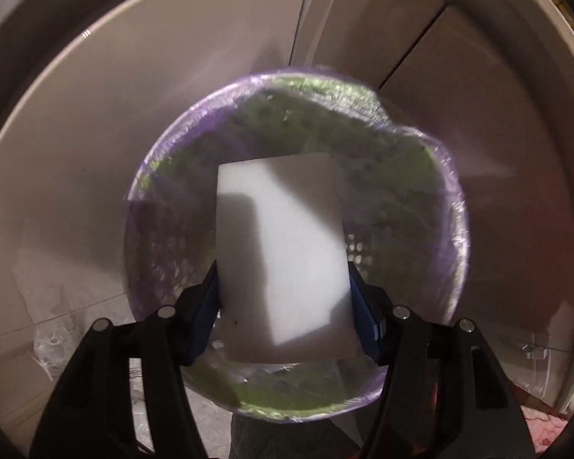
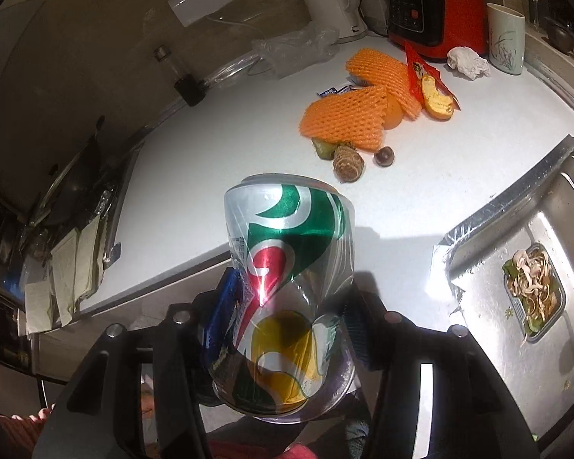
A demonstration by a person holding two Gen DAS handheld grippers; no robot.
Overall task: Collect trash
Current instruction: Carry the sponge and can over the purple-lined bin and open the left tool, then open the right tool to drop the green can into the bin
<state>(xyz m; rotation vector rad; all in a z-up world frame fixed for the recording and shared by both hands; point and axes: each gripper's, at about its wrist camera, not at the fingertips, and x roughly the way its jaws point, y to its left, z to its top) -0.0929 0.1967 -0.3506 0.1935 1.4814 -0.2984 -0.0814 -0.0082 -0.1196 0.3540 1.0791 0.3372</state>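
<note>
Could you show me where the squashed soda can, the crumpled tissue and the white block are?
soda can (image 2: 287,279), right wrist view, on its dented printed side.
crumpled tissue (image 2: 467,62), right wrist view, on its middle.
white block (image 1: 283,252), left wrist view, on its flat front face.

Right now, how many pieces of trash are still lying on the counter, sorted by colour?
Orange: 4, two foam nets, two peel pieces
Red: 1, wrapper
White: 1, crumpled tissue
Brown: 2, root, chestnut
Clear: 1, plastic bag
Blue: 1, small wrapper
Total: 10
</note>
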